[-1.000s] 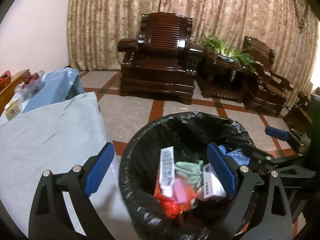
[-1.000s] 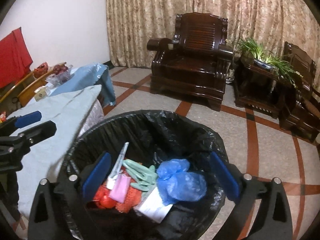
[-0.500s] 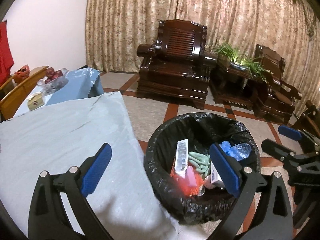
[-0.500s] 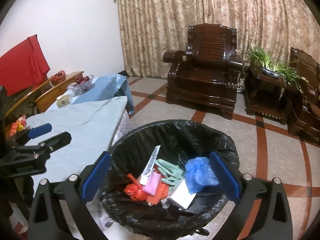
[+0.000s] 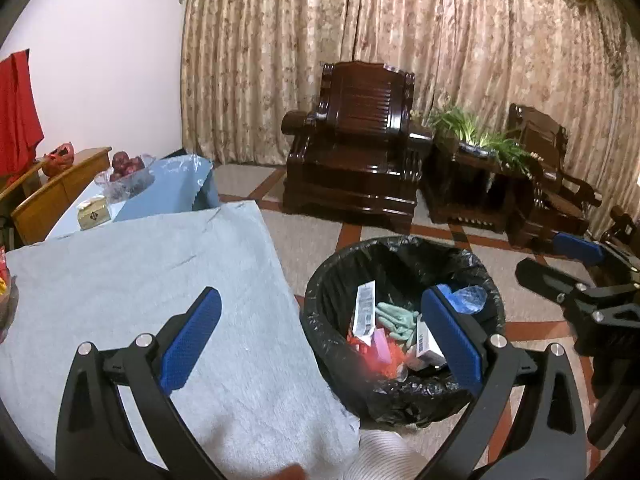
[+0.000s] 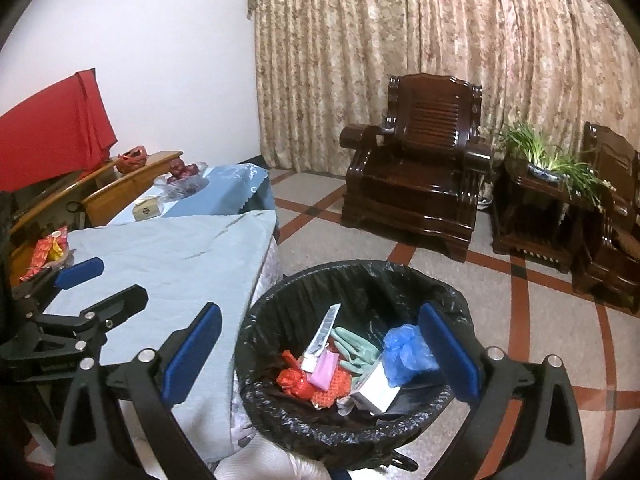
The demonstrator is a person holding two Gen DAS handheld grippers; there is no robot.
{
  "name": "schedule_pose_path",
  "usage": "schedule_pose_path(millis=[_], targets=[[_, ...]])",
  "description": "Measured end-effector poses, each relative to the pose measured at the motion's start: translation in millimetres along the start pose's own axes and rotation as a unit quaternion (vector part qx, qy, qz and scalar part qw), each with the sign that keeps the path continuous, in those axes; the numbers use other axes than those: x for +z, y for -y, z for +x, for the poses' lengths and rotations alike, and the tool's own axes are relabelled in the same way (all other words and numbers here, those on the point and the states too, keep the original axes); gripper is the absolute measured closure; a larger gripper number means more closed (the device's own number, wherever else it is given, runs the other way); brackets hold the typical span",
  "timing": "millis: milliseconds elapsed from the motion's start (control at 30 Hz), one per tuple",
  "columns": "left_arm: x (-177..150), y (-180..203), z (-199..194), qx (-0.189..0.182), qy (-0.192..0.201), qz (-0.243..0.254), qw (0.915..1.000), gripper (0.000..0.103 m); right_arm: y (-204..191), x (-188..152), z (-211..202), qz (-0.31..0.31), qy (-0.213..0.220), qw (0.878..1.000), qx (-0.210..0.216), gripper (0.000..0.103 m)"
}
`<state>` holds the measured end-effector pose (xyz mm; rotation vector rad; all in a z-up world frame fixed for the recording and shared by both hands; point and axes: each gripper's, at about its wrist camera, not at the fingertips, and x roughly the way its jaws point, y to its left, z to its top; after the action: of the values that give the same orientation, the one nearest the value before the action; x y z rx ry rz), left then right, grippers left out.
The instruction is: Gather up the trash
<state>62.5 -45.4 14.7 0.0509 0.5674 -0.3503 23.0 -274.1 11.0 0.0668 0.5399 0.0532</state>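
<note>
A round bin lined with a black bag (image 5: 320, 304) (image 6: 256, 344) stands on the floor beside the table. It holds a white tube (image 6: 322, 336), green gloves (image 6: 354, 350), a blue bag (image 6: 406, 354), red netting (image 6: 294, 380), a pink packet (image 6: 325, 369) and a white box (image 6: 378, 394). My left gripper (image 5: 320, 344) is open and empty, raised over the table edge and the bin. My right gripper (image 6: 320, 352) is open and empty above the bin. It also shows in the left wrist view (image 5: 576, 268).
A table under a grey-blue cloth (image 5: 132, 276) (image 6: 168, 256) lies to the left. Red snack wrappers (image 6: 48, 250) sit at its far left. A blue-covered table (image 5: 160, 188) holds a fruit bowl (image 5: 128, 172) and a small box (image 5: 93, 213). Dark wooden armchairs (image 6: 416, 188) and a plant (image 6: 548, 160) stand behind.
Both grippers have pulled up and back from the bin, which now looks smaller and lower. More of the table shows. Both stay open and empty.
</note>
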Motion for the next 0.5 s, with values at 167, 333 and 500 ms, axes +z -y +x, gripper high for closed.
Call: schedule_pose_path(millis=[167,333,500], targets=[[3.1,0.0,-12.4,0.001,0.014,-0.002,0.9999,0.006,-4.2,4.3,-7.3,-0.004,0.008,1.000,0.005,0.006],[4.5,-2.5,-20.0,0.003,0.022,-0.005,0.9997,0.006,-10.3,5.5,-10.6,-0.012,0.011,1.000,0.006,0.006],[4.6,-4.6,-23.7,0.005,0.026,-0.008,0.9996,0.006,-12.3,6.0,-12.9,-0.016,0.013,1.000,0.008,0.006]])
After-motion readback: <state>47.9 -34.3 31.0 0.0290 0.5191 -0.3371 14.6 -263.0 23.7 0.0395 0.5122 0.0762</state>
